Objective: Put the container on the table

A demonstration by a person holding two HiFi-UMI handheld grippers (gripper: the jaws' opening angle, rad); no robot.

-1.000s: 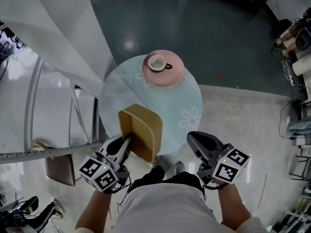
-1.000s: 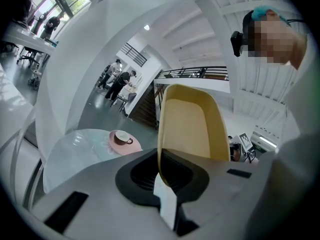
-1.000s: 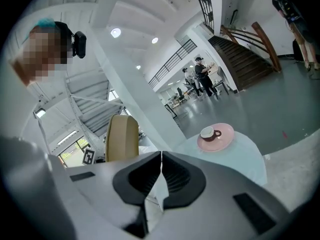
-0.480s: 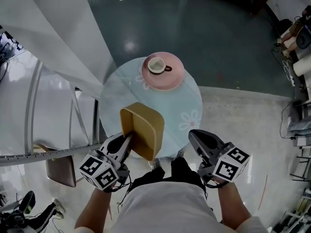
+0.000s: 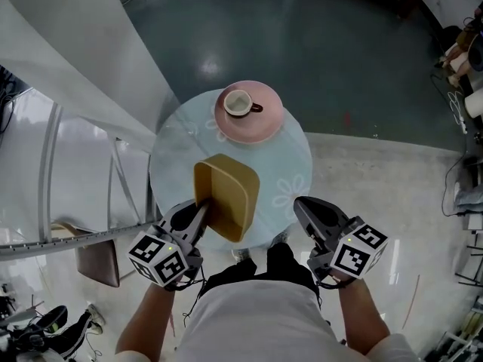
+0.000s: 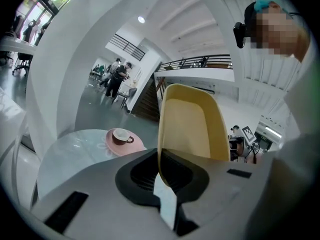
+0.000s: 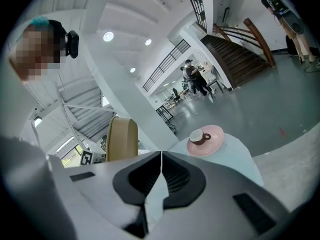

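Observation:
A yellow container (image 5: 228,194) stands on edge in the air over the near side of the round glass table (image 5: 175,145). My left gripper (image 5: 198,216) is shut on its rim; in the left gripper view the container (image 6: 192,126) rises from between the closed jaws of the left gripper (image 6: 161,171). My right gripper (image 5: 308,211) hangs at the table's near right edge, shut with nothing in it. From the right gripper view the jaws of the right gripper (image 7: 160,165) meet in a thin line, with the container (image 7: 121,139) off to the left.
A pink saucer (image 5: 268,123) with a cup (image 5: 240,102) sits on the far side of the table. A white stair structure (image 5: 75,59) and metal rails (image 5: 53,149) stand at the left. A brown chair seat (image 5: 98,262) lies low at the left. Cables and gear (image 5: 460,127) line the right edge.
Both grippers have moved forward toward the table, and the container has travelled with the left one further over the tabletop. The jaws have not changed.

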